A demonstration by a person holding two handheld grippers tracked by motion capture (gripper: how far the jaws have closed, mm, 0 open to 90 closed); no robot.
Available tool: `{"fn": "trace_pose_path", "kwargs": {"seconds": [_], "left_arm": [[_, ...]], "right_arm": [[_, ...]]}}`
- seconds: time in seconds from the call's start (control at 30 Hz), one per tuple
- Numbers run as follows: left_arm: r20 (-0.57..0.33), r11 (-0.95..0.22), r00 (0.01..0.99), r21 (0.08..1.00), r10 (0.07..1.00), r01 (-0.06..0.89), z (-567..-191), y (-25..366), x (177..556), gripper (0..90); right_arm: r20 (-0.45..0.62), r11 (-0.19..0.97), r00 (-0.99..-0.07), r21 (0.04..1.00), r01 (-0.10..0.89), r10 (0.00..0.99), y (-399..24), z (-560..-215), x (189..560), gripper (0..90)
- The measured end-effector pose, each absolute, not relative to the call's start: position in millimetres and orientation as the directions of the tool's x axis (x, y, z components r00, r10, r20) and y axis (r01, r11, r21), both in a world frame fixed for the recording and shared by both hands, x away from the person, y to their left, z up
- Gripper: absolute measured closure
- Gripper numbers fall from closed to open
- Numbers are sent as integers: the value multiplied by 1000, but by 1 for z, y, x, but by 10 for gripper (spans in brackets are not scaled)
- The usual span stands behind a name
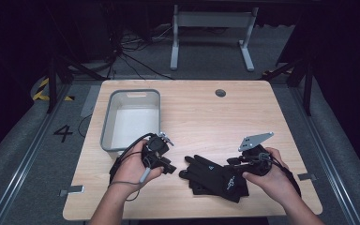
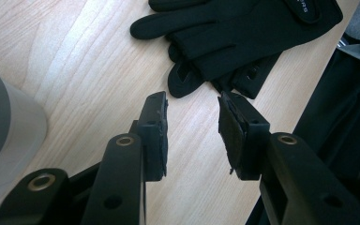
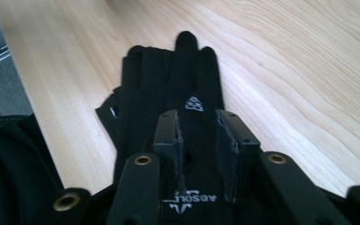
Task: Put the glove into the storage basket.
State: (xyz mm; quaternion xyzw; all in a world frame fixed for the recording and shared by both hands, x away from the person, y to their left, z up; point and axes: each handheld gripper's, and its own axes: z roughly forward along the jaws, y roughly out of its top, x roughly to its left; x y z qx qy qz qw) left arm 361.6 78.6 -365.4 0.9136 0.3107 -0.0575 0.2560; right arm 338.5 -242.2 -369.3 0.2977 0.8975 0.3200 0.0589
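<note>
A pair of black gloves (image 1: 211, 176) lies stacked on the wooden table (image 1: 206, 112) near its front edge, fingers pointing left. My right gripper (image 1: 229, 162) hovers over the cuff end of the top glove (image 3: 168, 79); its jaws (image 3: 198, 117) stand open with the glove's back beneath them, and the pads do not press it. My left gripper (image 1: 172, 168) sits just left of the glove fingertips (image 2: 243, 28). It is open (image 2: 192, 99), with bare wood between the pads. A hand holds each gripper.
A grey plastic bin (image 1: 131, 117) stands at the table's left, just behind the left gripper; its rounded corner (image 2: 4, 122) shows close by in the left gripper view. A round cable hole (image 1: 220, 93) is at the back. Dark clothing lies along the table's front edge.
</note>
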Motion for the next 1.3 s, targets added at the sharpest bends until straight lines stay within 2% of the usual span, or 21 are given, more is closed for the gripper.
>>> {"fn": "trace_pose_path", "kwargs": {"seconds": [0.3,0.7,1.3], "left_arm": [[-270,-696,810,417,520,585,-366,74,360,635],[-280,-720,817,386,503,576,-372,67,361,654],[-282,-759,832,344,478,553,-384,53,363,657]], "right_arm": [[98,607,-778,567,556,621,-262,-374,344,773],[136,630,-753,465,622,643,-273,-389,346,782],[136,698,-755,306,648,642,-265,-416,341,687]]}}
